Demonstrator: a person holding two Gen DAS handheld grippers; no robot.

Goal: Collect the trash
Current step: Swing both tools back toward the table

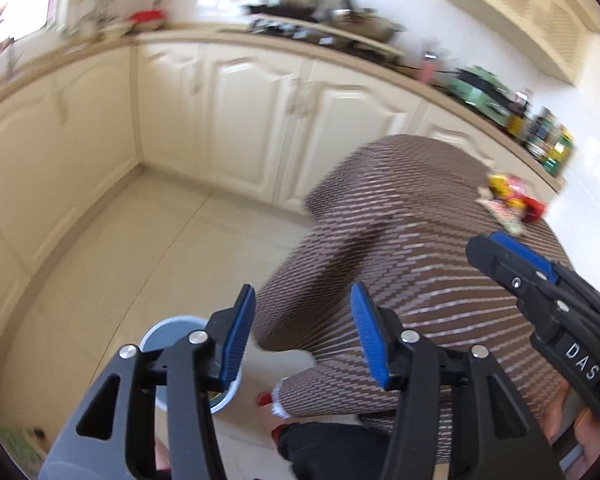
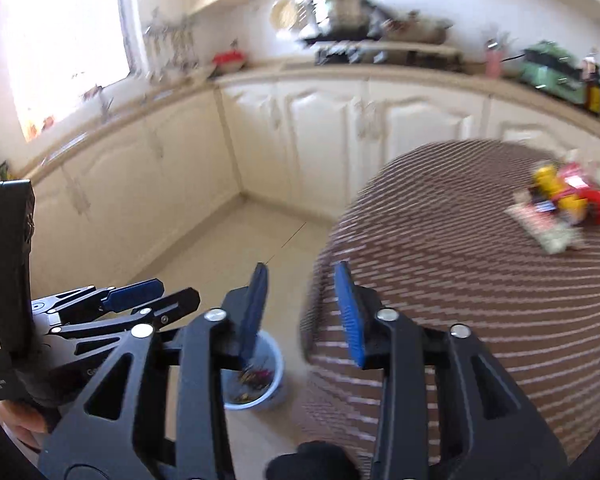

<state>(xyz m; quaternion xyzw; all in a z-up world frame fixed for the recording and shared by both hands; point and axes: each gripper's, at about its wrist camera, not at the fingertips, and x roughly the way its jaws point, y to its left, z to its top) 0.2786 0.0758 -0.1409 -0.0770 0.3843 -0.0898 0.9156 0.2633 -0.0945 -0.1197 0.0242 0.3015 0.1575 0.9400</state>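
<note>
Both grippers are black, with 2 fingers each faced in ribbed blue pads [image 1: 236, 344], and silver screws at the joints. The right gripper [image 1: 500, 252] carries white "DAS" lettering.

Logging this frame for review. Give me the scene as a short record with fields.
setting: kitchen, cream cabinets
table: round, brown striped cloth
trash left: colourful wrappers on the table's far side
bin: pale bucket on the floor beside the table, litter inside
left gripper: open, nothing between the pads
right gripper: open, nothing between the pads
image: motion-blurred
</note>
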